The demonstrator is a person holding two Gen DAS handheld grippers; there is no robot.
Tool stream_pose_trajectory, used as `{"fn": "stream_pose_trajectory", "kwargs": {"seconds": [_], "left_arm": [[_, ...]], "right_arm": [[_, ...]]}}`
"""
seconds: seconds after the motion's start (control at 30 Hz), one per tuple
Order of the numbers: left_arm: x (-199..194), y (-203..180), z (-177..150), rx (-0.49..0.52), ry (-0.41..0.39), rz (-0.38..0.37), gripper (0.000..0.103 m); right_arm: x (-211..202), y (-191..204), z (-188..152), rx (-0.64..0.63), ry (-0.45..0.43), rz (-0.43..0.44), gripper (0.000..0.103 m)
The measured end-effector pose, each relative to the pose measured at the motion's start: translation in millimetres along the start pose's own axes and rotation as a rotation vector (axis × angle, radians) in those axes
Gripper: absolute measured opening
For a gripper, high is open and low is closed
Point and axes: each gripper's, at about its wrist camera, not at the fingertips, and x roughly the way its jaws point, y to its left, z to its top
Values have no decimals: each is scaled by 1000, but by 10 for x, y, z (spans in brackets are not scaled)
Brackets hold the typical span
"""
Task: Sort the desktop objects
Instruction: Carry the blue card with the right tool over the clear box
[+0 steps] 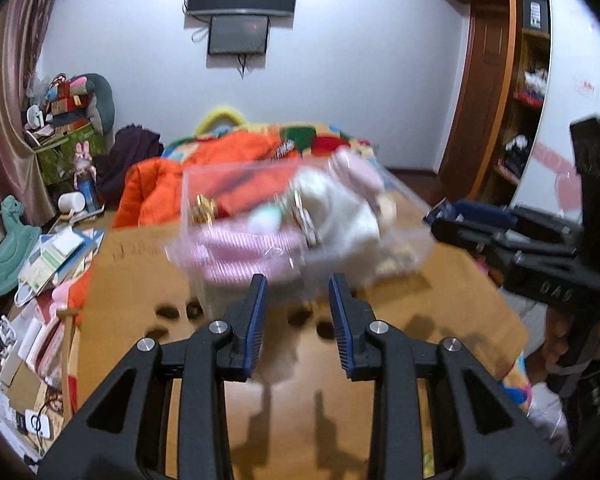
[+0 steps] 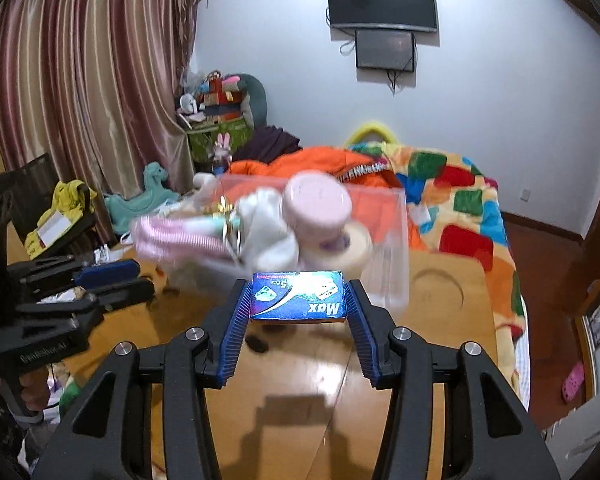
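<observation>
Your right tool [image 2: 297, 300] has the small blue box [image 2: 298, 297] clamped between its fingers, the word "Max" on its face upside down to you, and it's off the surface [image 2: 295, 380]; dead ahead of it, just beyond the box's far edge, sits the clear plastic bin [image 2: 384, 248], already loaded with a pink round tin [image 2: 316, 205], a roll of tape [image 2: 354, 245] and some white and pink soft things; so the line that matters is straight forward and a touch up, since the bin's near wall stands between the box and the opening. The box's long axis runs across your fingers, left to right, roughly parallel to that near wall; the free room in the bin looks to be at its right end, where the bare plastic shows, so I'd judge the drop wants a lean to the right rather than onto the heap. Your left tool [image 1: 297, 300] is empty, its fingers parted with nothing between them, and it also points at the bin [image 1: 235, 200] from the other side, near it; from there you can see the right tool [image 1: 448, 216] coming in at the bin's right end. The right one is the nearer and the loaded one; the left looks best used only to steady the bin, which is blurred here.
</observation>
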Motion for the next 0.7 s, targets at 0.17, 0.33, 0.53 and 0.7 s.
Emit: {"fn": "stream_pose_trajectory", "kwargs": {"seconds": [0.17, 0.33, 0.53, 0.7], "left_arm": [[-77, 136, 276, -22, -86, -7, 31], [-20, 258, 421, -23, -116, 15, 31], [279, 388, 496, -15, -64, 31, 31], [494, 494, 498, -45, -8, 7, 39]], "right_arm": [[144, 82, 244, -21, -35, 31, 44], [457, 254, 397, -46, -19, 81, 44], [861, 420, 585, -86, 9, 106, 44], [1070, 423, 707, -118, 39, 82, 44]]}}
